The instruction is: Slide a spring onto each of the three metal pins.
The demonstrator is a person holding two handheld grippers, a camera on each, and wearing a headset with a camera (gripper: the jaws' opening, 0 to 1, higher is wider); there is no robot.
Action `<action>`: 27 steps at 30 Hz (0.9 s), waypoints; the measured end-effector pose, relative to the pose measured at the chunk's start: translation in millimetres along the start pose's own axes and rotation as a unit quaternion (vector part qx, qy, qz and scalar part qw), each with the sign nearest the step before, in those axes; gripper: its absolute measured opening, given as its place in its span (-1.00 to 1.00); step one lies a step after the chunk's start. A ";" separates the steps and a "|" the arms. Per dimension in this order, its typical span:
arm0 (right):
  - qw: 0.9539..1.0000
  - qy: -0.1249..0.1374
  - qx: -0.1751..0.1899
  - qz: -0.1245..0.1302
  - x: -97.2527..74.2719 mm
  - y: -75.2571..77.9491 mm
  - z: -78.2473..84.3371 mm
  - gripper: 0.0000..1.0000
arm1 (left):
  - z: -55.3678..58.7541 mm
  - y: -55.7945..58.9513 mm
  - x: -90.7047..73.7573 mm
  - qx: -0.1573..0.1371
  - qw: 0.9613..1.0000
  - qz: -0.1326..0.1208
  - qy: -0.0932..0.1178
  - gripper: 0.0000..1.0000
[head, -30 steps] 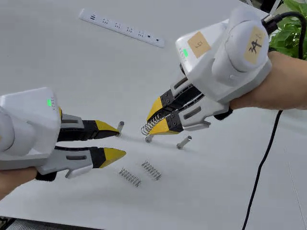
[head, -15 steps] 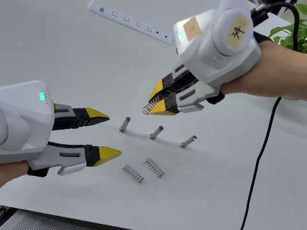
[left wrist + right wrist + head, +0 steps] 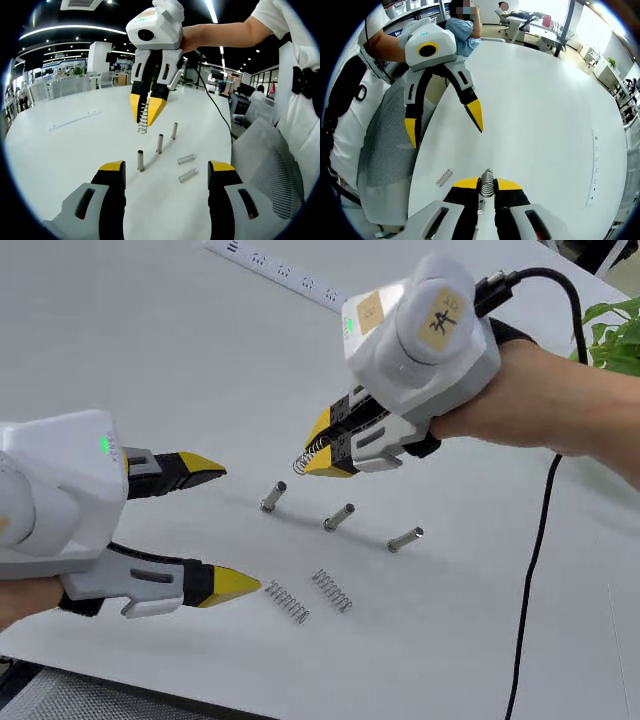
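in the centre of the head view the right gripper (image 3: pixel 318 462) has its yellow tips pressed together on the held spring (image 3: pixel 306 456), which pokes out past them toward the lower left, hanging above the left pin (image 3: pixel 272 496) and apart from it. the middle pin (image 3: pixel 339 517) and right pin (image 3: pixel 404 539) follow in a row toward the right on the white table (image 3: pixel 150 370). below them lie the first loose spring (image 3: pixel 288 602) and the second loose spring (image 3: pixel 331 591), side by side. at lower left the left gripper (image 3: pixel 242 530) is spread wide, gripping nothing.
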State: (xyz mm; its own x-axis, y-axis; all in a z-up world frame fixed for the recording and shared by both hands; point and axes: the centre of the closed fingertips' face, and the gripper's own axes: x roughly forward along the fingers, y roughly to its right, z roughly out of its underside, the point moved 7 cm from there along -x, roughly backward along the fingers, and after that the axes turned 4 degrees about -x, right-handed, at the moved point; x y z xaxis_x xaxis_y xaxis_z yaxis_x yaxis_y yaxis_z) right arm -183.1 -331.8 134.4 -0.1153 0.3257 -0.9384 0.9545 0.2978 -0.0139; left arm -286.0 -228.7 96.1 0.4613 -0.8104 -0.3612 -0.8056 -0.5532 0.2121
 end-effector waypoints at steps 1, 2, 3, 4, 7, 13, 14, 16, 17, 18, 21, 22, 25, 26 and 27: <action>1.000 -0.002 0.000 -0.001 2.3 0.4 0.8 -0.85 | 0.8 -0.4 0.3 0.000 1.000 0.000 0.000 0.36; 1.000 -0.004 0.000 -0.002 4.8 0.6 1.2 -0.85 | 1.5 -0.7 0.6 -0.001 1.000 0.000 -0.001 0.39; 1.000 -0.005 0.001 -0.003 6.7 0.9 1.3 -0.85 | 2.1 -0.9 0.8 -0.002 1.000 0.002 -0.002 0.41; 1.000 -0.006 0.003 -0.005 9.5 2.5 1.5 -0.85 | 2.9 -1.2 1.2 -0.004 1.000 0.003 -0.003 0.43; 1.000 -0.009 0.004 -0.007 13.7 3.2 1.0 -0.85 | 3.6 -1.5 2.1 -0.007 1.000 0.004 -0.003 0.49; 1.000 -0.016 0.005 -0.010 20.6 5.6 2.5 -0.85 | 5.5 -1.8 4.3 -0.010 1.000 0.007 -0.004 0.51; 1.000 -0.016 0.007 -0.012 22.2 5.8 2.7 -0.85 | 5.6 -1.8 4.7 -0.011 1.000 0.008 -0.003 0.51; 1.000 -0.018 0.006 -0.013 25.4 6.4 3.4 -0.85 | 6.1 -2.6 5.1 -0.013 1.000 0.008 -0.002 0.52; 1.000 -0.019 0.006 -0.014 26.5 6.7 3.7 -0.85 | 6.4 -3.0 5.2 -0.013 1.000 0.008 -0.002 0.52; 1.000 -0.020 0.005 -0.015 27.7 7.2 4.0 -0.85 | 6.6 -3.3 5.3 -0.014 1.000 0.008 -0.002 0.52; 1.000 -0.021 0.007 -0.017 30.5 8.7 4.2 -0.85 | 6.2 -4.4 5.3 -0.015 1.000 0.008 0.000 0.53; 1.000 -0.021 0.007 -0.018 31.3 8.3 3.8 -0.85 | 6.4 -5.0 5.5 -0.015 1.000 0.008 0.000 0.54; 1.000 -0.023 0.005 -0.020 33.1 8.4 3.6 -0.85 | 6.8 -5.6 5.6 -0.015 1.000 0.008 0.000 0.55; 0.999 -0.025 0.004 -0.021 33.0 8.6 3.7 -0.85 | 6.6 -5.6 5.8 -0.016 1.000 0.008 0.001 0.55; 0.999 -0.026 0.003 -0.020 33.0 8.9 3.9 -0.85 | 6.6 -5.4 5.8 -0.016 1.000 0.009 0.001 0.55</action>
State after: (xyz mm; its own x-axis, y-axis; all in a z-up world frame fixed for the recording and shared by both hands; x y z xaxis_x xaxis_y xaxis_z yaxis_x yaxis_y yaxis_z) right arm -177.4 -321.8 102.0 -0.1395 0.2658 -0.9539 0.9510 0.3044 -0.0542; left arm -281.4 -229.2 86.9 0.4482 -0.8200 -0.3560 -0.8013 -0.5451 0.2467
